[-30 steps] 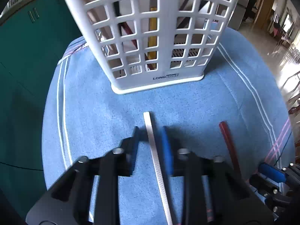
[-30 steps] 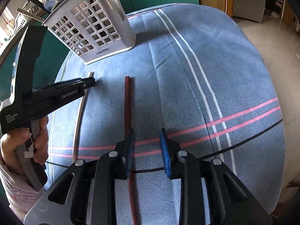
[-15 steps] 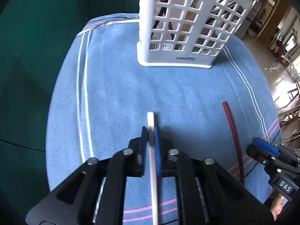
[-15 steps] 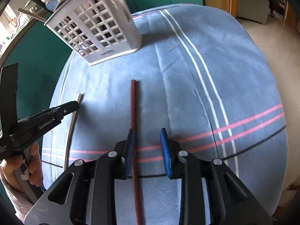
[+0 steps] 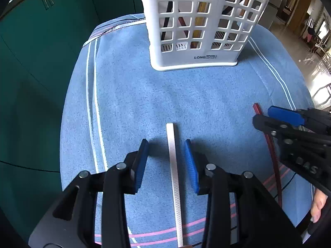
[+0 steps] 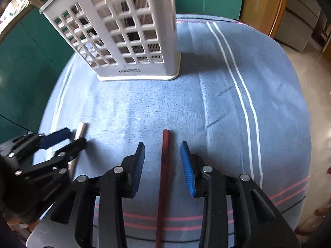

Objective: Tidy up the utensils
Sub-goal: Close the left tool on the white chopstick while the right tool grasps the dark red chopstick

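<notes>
The left tongs [image 5: 166, 161] stand spread, angled steeply down over the tabletop [image 5: 128, 103]; their jaws have just been opening, and the white chopstick [image 5: 174, 177] lies flat between the blue pads [image 5: 141, 165] with a clear gap on each side, touched by neither. This straddling position suggests alignment before a pinch, the stick running parallel to the fingers so both pads can meet its long sides. The white chopstick is slim, square-edged and blunt-ended, with a fine crosshatch pattern along its upper face. The pads are ribbed, probably rubbery, which should help against so narrow a section. Beyond both sticks the white holder [image 5: 198, 26] stands upright on a solid base; it is rigid moulded plastic with a lattice of square openings, and several utensils already stand inside it. A blue, nappy cloth with white and pink stripes covers the tabletop, a soft surface on which a thin stick sits low. To the right, the right tongs [image 6: 162, 165] are likewise spread, their jaws having just been opening further, and straddle the dark red chopstick [image 6: 163, 175] without contact. That stick is smooth, slim and square-ended.
</notes>
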{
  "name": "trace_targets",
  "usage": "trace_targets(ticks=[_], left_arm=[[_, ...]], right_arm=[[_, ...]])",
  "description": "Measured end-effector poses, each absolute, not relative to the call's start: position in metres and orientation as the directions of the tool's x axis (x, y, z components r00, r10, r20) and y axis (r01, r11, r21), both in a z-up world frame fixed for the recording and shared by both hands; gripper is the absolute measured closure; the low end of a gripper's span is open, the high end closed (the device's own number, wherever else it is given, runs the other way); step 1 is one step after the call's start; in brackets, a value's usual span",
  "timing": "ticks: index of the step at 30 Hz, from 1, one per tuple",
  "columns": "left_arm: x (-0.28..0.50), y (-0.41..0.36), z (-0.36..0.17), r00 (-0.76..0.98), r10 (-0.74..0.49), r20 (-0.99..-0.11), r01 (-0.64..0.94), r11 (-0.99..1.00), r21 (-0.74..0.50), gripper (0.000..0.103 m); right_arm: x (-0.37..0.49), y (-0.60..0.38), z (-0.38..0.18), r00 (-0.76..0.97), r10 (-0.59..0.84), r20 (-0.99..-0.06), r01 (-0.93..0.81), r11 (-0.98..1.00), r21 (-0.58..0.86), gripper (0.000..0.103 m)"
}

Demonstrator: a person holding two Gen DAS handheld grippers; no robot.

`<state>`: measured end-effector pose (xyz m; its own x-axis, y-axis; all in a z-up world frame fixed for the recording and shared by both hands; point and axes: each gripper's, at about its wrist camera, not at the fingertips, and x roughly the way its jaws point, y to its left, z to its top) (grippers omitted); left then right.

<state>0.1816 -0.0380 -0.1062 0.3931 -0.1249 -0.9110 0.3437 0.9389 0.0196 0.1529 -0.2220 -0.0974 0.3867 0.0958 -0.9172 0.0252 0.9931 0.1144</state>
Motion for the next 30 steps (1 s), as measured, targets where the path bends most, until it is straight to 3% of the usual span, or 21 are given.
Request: trace_targets(ticks=[5,12,15,17,19,21,23,24,26,30], left_arm=[[0.183,-0.037,-0.108,0.399,-0.129,-0.908,0.348,0.937,0.02,0.066],[0.182,-0.037,-0.107,0.399,-0.126,-0.908,0.349,0.937,0.023,0.065],[0.182,-0.036,-0.107,0.401,-0.128,-0.907,0.35,0.937,0.022,0.065],[0.182,-0.036,-0.107,0.404,-0.128,-0.906,0.349,0.937,0.023,0.065],[0.182,-0.036,-0.108,0.406,-0.127,-0.905,0.349,0.937,0.024,0.066],[0.181,-0.036,-0.107,0.411,-0.127,-0.903,0.347,0.937,0.026,0.072],[0.18,-0.036,-0.107,0.415,-0.126,-0.901,0.344,0.939,0.027,0.087],[0.179,-0.036,-0.107,0.415,-0.128,-0.901,0.343,0.939,0.025,0.09],[0.179,-0.037,-0.107,0.416,-0.132,-0.9,0.344,0.939,0.021,0.095],[0.178,-0.036,-0.106,0.414,-0.136,-0.9,0.329,0.944,0.009,0.097]], right_arm=[[0.157,-0.22,-0.102,0.379,0.077,-0.922,0.008,0.996,0.086,0.065],[0.161,-0.206,-0.105,0.365,0.061,-0.929,-0.045,0.998,0.048,0.051],[0.16,-0.201,-0.107,0.372,0.039,-0.927,-0.057,0.998,0.02,0.051],[0.159,-0.202,-0.107,0.378,0.039,-0.925,-0.054,0.998,0.02,0.055],[0.153,-0.2,-0.106,0.385,0.032,-0.922,-0.041,0.999,0.018,0.067],[0.151,-0.206,-0.105,0.388,0.031,-0.921,-0.032,0.999,0.02,0.077],[0.151,-0.209,-0.106,0.389,0.032,-0.921,-0.029,0.999,0.022,0.087],[0.151,-0.208,-0.106,0.39,0.032,-0.92,-0.03,0.999,0.022,0.09],[0.15,-0.207,-0.106,0.393,0.034,-0.919,-0.035,0.999,0.022,0.094],[0.148,-0.202,-0.108,0.4,0.033,-0.916,-0.032,0.999,0.022,0.096]])
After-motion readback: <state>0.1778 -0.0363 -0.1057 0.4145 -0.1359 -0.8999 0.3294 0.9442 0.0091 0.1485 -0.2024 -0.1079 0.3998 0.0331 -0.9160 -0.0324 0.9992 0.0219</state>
